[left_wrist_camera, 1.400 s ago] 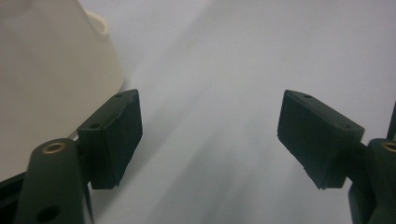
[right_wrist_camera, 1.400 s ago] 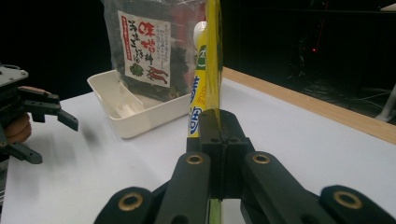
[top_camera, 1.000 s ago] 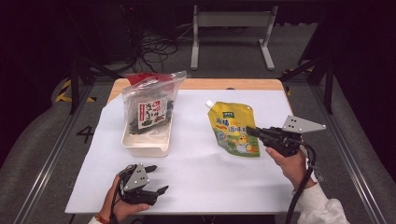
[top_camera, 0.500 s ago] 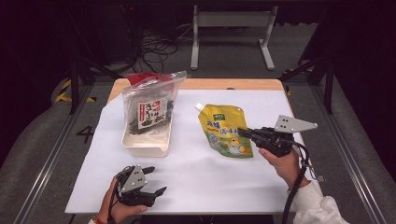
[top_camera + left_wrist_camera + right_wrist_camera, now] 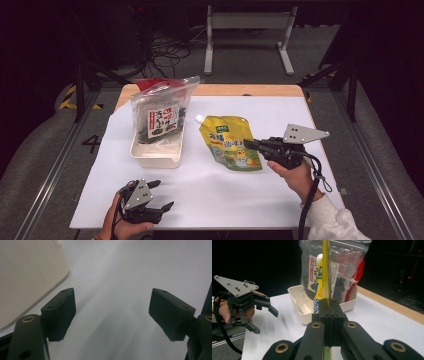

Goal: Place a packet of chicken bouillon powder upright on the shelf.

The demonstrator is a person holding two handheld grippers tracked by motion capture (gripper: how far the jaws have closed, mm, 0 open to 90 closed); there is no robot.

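Note:
A yellow spouted pouch (image 5: 227, 142) hangs above the white table, right of centre, its printed face turned toward the person. My right gripper (image 5: 246, 144) is shut on the pouch's right edge. In the right gripper view the pouch (image 5: 326, 270) stands edge-on, rising out of the closed jaws of my right gripper (image 5: 329, 303). My left gripper (image 5: 161, 195) rests at the table's front left, open, with nothing between its pads (image 5: 61, 312). It also shows as the left gripper (image 5: 265, 322) in the right gripper view.
A white tray (image 5: 155, 155) at centre left holds an upright clear zip bag (image 5: 160, 117) with a dark seaweed pack and something red. The tray's wall (image 5: 27, 272) lies close to my left gripper. A wooden edge (image 5: 250, 90) runs along the table's far side.
My right gripper has carried the yellow pouch leftward, closer to the tray. The left gripper has stayed where it was.

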